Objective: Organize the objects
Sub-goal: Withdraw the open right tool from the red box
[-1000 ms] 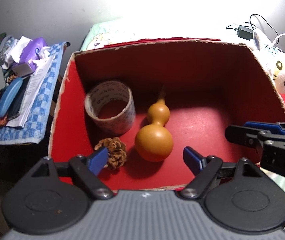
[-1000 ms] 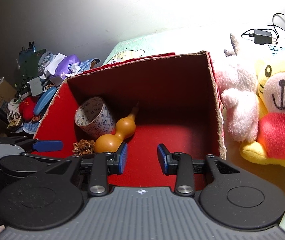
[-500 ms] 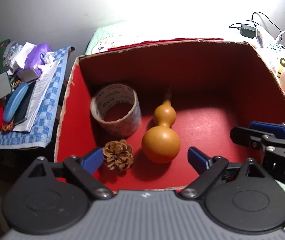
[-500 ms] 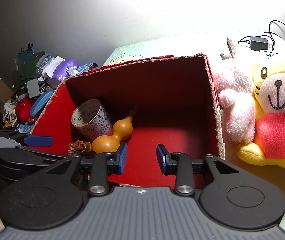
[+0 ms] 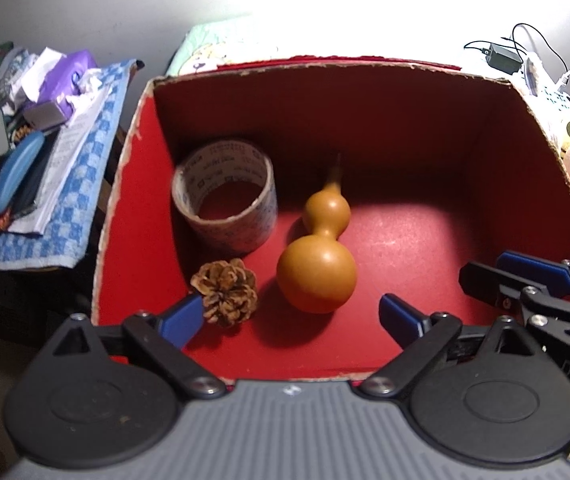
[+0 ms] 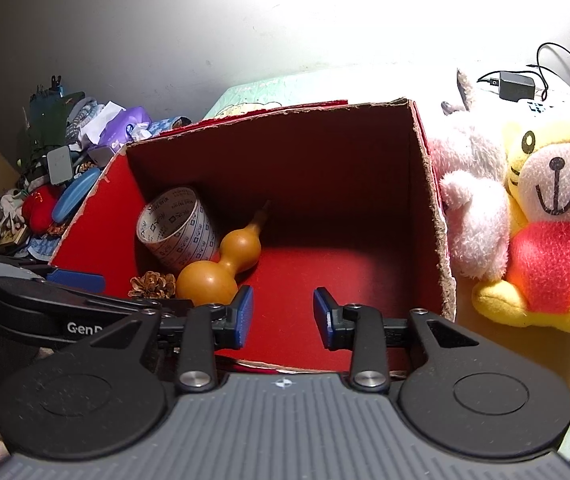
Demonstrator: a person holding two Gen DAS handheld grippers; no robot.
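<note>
Left gripper (image 5: 291,314): jaws just widened, nothing held, lower centre.
Right gripper (image 6: 283,314): narrowly parted, empty.
Red box (image 5: 365,120): 3 items held: tape roll (image 5: 225,204), gourd (image 5: 319,256), pinecone (image 5: 227,290).

White lettering reading "GenD", cut off at that point, is seen on the black body of the left hand-held gripper (image 6: 75,282), low at the left of the red box (image 6: 431,184) in the right wrist view. In the left wrist view the letters "DAS", stacked and cut off by the picture's edge, are seen on the black body of the right hand-held gripper (image 5: 533,276), at the right of the same box. Rows of small print are carried by the tape roll (image 5: 225,196) inside the box, but they are too small to be read.
</note>
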